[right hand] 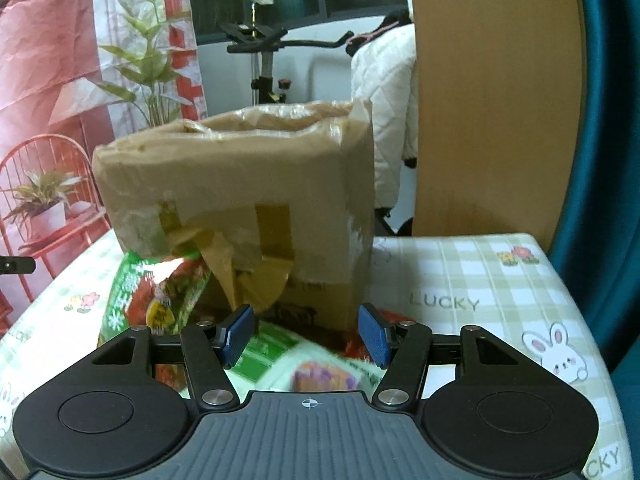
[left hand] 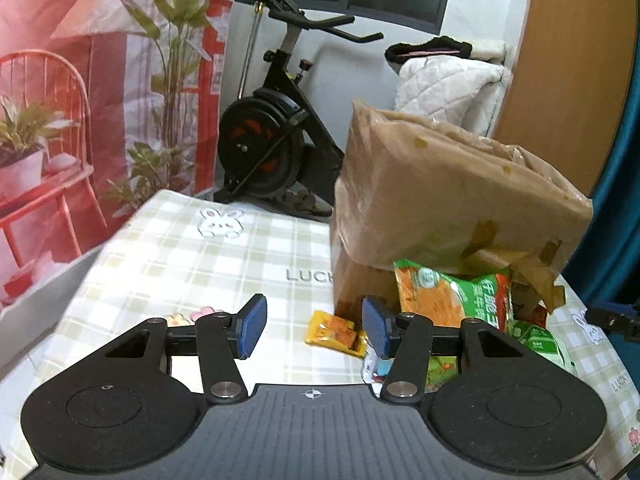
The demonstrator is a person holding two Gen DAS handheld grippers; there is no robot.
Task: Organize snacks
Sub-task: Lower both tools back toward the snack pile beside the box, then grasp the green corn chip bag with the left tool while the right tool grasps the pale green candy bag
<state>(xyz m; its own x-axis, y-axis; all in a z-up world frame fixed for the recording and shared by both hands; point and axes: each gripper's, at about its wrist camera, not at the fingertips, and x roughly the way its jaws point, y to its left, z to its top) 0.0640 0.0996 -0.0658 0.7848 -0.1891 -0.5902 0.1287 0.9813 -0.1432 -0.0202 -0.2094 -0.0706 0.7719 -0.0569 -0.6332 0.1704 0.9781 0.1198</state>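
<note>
A taped cardboard box (left hand: pixel 448 184) wrapped in brown plastic is seen standing on the checked tabletop (left hand: pixel 192 256), with snack packets heaped against its base. A large green and orange packet (left hand: pixel 444 292) is propped against the box, and a small yellow packet (left hand: pixel 334 332) lies flat just beside it. The left gripper (left hand: pixel 316 332) is held above the tabletop with its jaws spread and nothing between them. The right gripper (right hand: pixel 307 334) is likewise spread and empty, poised over a blurred green packet (right hand: pixel 276 354) lying before the box.
</note>
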